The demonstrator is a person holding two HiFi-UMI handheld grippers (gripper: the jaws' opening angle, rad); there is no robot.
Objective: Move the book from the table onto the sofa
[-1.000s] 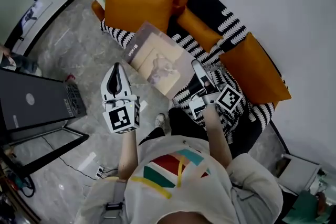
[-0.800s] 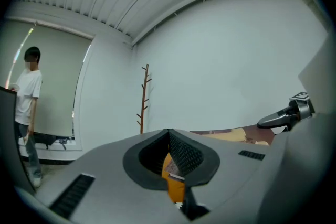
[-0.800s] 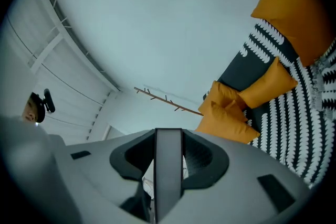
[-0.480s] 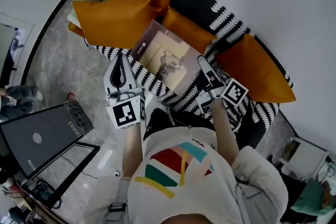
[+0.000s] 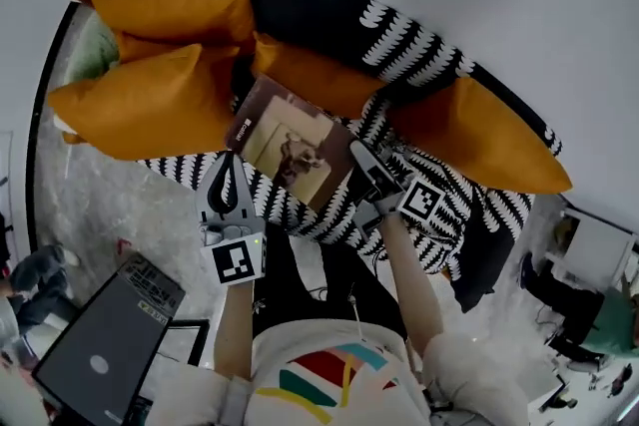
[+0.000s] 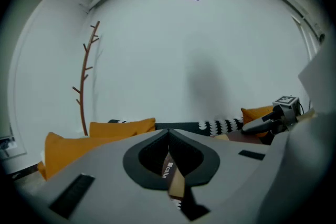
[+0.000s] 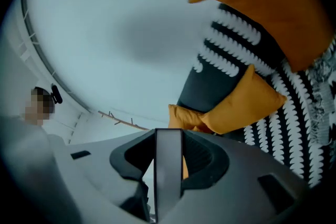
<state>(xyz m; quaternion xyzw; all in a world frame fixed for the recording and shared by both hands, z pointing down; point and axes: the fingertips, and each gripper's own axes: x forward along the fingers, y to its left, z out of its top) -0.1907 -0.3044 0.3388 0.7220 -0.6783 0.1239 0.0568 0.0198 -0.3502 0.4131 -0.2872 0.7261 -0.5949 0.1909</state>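
The book (image 5: 290,143), brown with a cream picture on its cover, hangs flat over the seat of the black-and-white patterned sofa (image 5: 329,20). My left gripper (image 5: 229,163) is shut on its near left edge. My right gripper (image 5: 357,155) is shut on its right edge. In the left gripper view the book's spine (image 6: 170,176) with a white label sits between the jaws, and the right gripper (image 6: 262,124) shows at the right. The book's pale edge (image 7: 168,165) fills the gap between the jaws in the right gripper view.
Orange cushions (image 5: 150,100) lie on the sofa's left end and another orange cushion (image 5: 479,140) on its right. A dark laptop (image 5: 100,354) stands at the lower left. A seated person (image 5: 589,314) is at the right edge. A bare branch (image 6: 86,76) leans by the wall.
Both grippers have carried the book away from the floor side and lower, out over the sofa seat. The grip of each on the book is unchanged.
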